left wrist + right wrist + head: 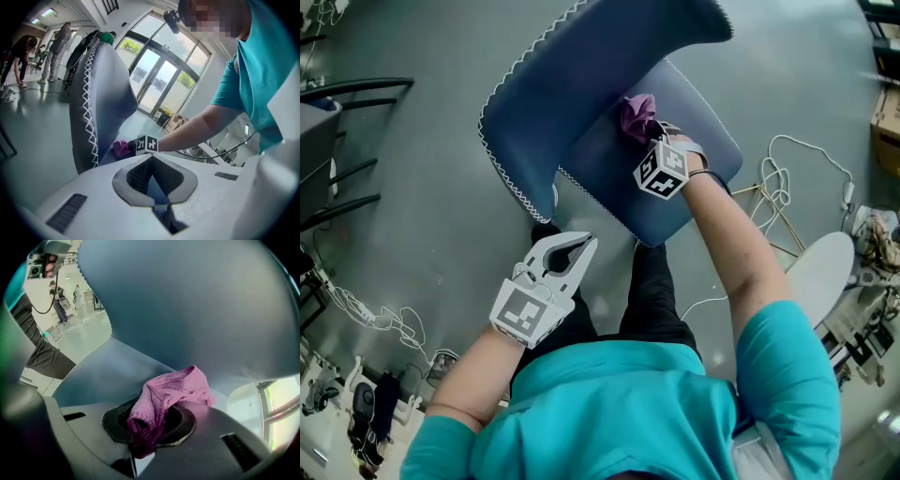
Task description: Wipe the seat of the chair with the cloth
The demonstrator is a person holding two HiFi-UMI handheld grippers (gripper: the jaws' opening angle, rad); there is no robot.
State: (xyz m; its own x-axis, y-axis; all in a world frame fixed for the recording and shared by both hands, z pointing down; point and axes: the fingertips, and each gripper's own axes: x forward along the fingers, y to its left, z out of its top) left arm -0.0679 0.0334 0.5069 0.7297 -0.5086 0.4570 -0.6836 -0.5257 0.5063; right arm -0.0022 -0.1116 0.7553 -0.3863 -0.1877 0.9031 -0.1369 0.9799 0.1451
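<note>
The right gripper (649, 134) pinches the cloth (636, 114) at the seat's (705, 127) back edge. The left gripper (583, 247) hangs beside the seat, jaws together.

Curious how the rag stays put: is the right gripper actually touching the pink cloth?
Touching. The right gripper view shows the pink cloth bunched between the jaws of the right gripper, which are shut on it.

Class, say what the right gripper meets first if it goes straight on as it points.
Probably the chair's backrest, low near the seat; the cloth in the right gripper would touch it first.
</note>
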